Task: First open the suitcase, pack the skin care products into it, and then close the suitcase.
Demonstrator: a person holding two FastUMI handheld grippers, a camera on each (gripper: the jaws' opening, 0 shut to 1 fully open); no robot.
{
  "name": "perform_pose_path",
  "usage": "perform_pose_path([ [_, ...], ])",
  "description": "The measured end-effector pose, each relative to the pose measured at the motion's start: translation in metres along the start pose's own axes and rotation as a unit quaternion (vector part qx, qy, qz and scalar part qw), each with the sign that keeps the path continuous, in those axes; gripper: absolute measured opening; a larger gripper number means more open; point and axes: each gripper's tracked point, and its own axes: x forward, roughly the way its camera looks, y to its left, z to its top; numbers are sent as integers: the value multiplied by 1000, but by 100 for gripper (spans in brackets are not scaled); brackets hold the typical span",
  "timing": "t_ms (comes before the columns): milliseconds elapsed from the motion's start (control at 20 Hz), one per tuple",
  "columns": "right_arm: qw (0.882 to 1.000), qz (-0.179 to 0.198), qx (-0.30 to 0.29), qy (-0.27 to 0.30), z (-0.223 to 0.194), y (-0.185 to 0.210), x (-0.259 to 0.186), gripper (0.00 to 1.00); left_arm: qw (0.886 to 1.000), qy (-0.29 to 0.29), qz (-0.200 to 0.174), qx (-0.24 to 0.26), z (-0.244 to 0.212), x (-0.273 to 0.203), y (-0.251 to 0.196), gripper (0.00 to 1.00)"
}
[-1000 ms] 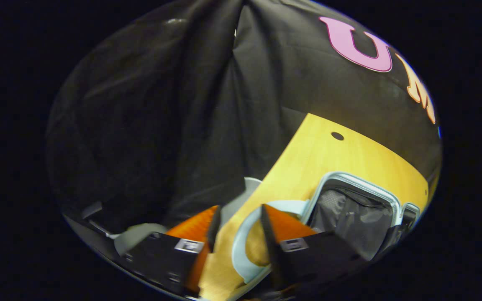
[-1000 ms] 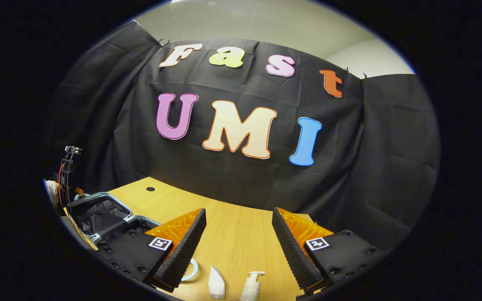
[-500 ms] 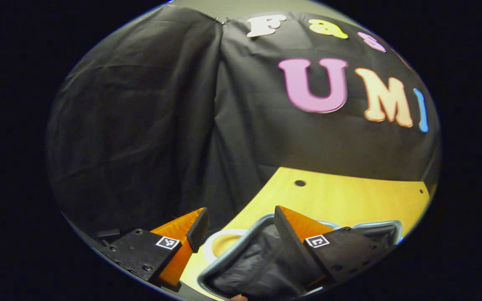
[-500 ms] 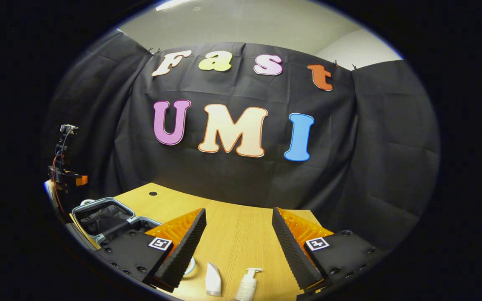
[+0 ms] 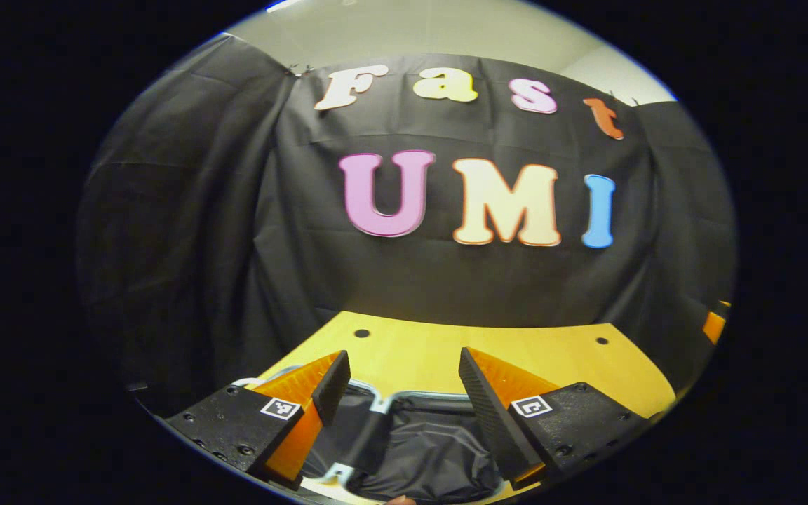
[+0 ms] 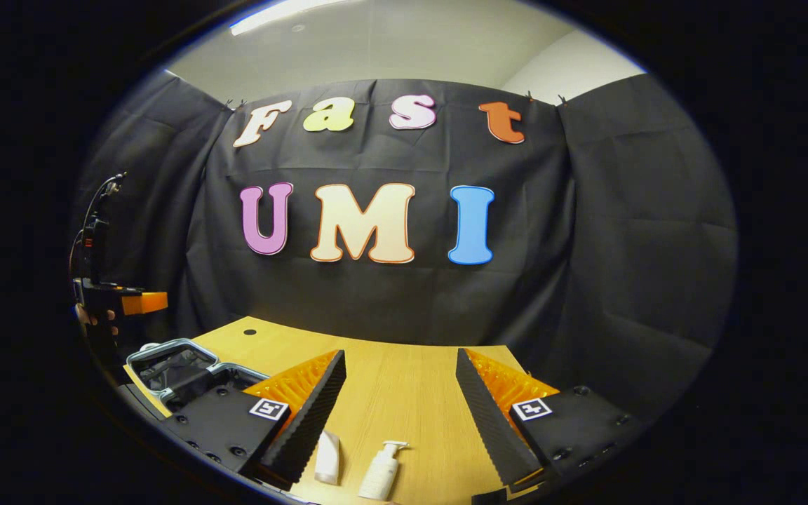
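Both grippers, left point(image 5: 401, 389) and right point(image 6: 399, 389), stand apart and empty. Suitcase point(image 6: 165, 361) lies open on the table point(image 6: 404, 393); tube point(image 6: 327, 457) and pump bottle point(image 6: 381, 473) are not yet packed.

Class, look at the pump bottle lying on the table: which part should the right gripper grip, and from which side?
Grip the pump bottle across its wide body, coming from above. It lies flat with its narrow pump head pointing away, and the right gripper already hangs open over it.

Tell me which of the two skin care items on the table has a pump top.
The pump bottle, lying right of the plain squeeze tube in the right gripper view; the tube has none.
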Motion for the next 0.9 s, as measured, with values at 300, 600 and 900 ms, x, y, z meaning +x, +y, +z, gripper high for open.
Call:
perform_pose_path([
  [300,1000,4,8,30,-33,-32,-11,100,994,45,-95,5,-42,-27,-126,93],
  [600,999,-6,-4,44,-48,-61,-23,100,977,142,-159,14,-125,-27,-202,94],
  [900,997,-34,-26,57,-57,-92,-35,100,960,219,-173,4,-194,-26,-232,95],
])
